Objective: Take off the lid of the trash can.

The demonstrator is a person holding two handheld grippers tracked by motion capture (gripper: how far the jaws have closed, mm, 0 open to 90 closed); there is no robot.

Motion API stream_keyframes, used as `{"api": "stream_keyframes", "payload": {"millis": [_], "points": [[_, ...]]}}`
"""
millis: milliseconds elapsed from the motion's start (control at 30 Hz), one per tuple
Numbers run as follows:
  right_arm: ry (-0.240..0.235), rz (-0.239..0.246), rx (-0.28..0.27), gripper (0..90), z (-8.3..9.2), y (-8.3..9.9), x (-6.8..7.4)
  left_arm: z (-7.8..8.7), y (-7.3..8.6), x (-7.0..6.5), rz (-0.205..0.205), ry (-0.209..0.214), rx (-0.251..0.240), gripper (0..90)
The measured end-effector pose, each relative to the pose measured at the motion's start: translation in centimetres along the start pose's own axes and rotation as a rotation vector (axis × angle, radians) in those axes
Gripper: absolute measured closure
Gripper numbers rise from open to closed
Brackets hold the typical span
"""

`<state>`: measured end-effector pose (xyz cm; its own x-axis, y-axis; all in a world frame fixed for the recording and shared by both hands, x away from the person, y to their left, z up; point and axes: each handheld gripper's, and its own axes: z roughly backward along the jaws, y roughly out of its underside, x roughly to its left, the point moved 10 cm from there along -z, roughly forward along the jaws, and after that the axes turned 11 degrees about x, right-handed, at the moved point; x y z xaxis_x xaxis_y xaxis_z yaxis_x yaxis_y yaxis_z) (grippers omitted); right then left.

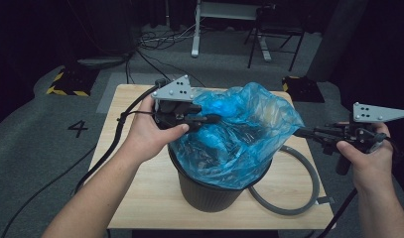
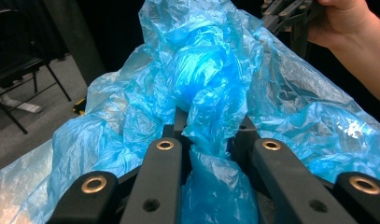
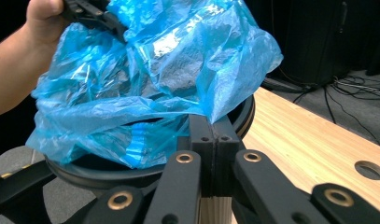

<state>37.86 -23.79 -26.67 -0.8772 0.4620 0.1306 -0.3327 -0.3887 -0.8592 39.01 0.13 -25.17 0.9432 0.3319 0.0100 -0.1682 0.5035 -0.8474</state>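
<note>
The table (image 1: 140, 208) carries a dark bin (image 1: 209, 191), which stands near the front edge at about the middle. A grey hose (image 1: 308, 186) lies looped on the table at the bin's right side.

A blue bag (image 1: 239, 136) is seated in the bin, with its lower part inside and its upper part billowed well above the rim (image 3: 246, 114). The film is not yet folded down over the rim: in the right gripper view the rim is seen bare along its near and right arcs, with the bag's edge hanging loose just above it. Whether the far side is turned over the rim cannot be told.

The left gripper (image 1: 212, 119) is held at the bag's upper left. Its fingers (image 2: 164, 163) are clamped on a gathered twist of the bag's film, which passes up between them in the left gripper view.

The right gripper (image 1: 301, 133) is held level, just beside the bag's right edge and apart from it. Its fingers (image 3: 201, 154) are pressed together with nothing between them.

Progress is judged as early to middle. Done: the bag is placed in the bin and one part of its mouth is gripped. Left: the mouth is to be spread, drawn outward and turned down over the rim all round. A second grip on the right side is judged necessary for that step.
</note>
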Motion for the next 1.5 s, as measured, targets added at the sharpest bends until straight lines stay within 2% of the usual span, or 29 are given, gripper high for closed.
{"api": "stream_keyframes", "payload": {"millis": [100, 133, 300, 333, 400, 500, 667, 800, 867, 1033, 1100, 1300, 1500], "points": [[0.014, -0.020, 0.014, 90.0, 0.2, 0.1, -0.2, -0.1, 0.2, 0.2, -0.003, -0.011, 0.012, 78.7], [0.026, -0.024, 0.022, 90.0, 0.3, 0.3, -0.3, -0.4, 0.4, 0.5, -0.003, -0.030, 0.028, 78.6], [0.054, -0.046, 0.050, 90.0, 0.3, 1.3, -1.1, -0.9, 0.5, 1.1, 0.001, -0.042, 0.041, 78.0], [0.066, -0.055, 0.075, 90.0, 0.0, 2.0, -1.5, -1.1, 0.6, 1.3, 0.007, -0.045, 0.051, 77.9], [0.068, -0.056, 0.085, 90.0, -0.2, 2.2, -1.5, -1.5, 1.0, 1.7, 0.012, -0.055, 0.075, 77.8], [0.092, -0.054, 0.131, 90.0, -1.0, 2.9, -1.9, -2.0, 1.4, 2.4, 0.029, -0.066, 0.090, 77.6], [0.118, -0.047, 0.179, 90.0, -2.6, 3.6, -2.5, -2.2, 2.5, 3.4, 0.054, -0.076, 0.107, 77.4], [0.112, -0.045, 0.199, 90.0, -3.9, 3.8, -2.7, -2.0, 3.3, 3.7, 0.073, -0.082, 0.109, 75.0], [0.108, -0.046, 0.205, 90.0, -4.6, 3.9, -2.7, -2.0, 3.6, 3.9, 0.079, -0.090, 0.105, 69.5], [0.102, -0.045, 0.222, 90.0, -5.6, 4.0, -3.0, -1.2, 4.2, 4.5, 0.108, -0.111, 0.061, 42.5], [0.103, -0.047, 0.228, 90.0, -5.8, 4.2, -3.1, -0.6, 4.3, 4.6, 0.118, -0.105, 0.028, 35.2], [0.096, -0.060, 0.234, 90.0, -6.0, 4.8, -3.4, 1.9, 5.2, 5.1, 0.121, -0.138, -0.025, 30.2], [0.092, -0.057, 0.235, 90.0, -6.0, 5.2, -3.3, 4.1, 5.7, 5.0, 0.119, -0.145, -0.078, 29.3]]}}
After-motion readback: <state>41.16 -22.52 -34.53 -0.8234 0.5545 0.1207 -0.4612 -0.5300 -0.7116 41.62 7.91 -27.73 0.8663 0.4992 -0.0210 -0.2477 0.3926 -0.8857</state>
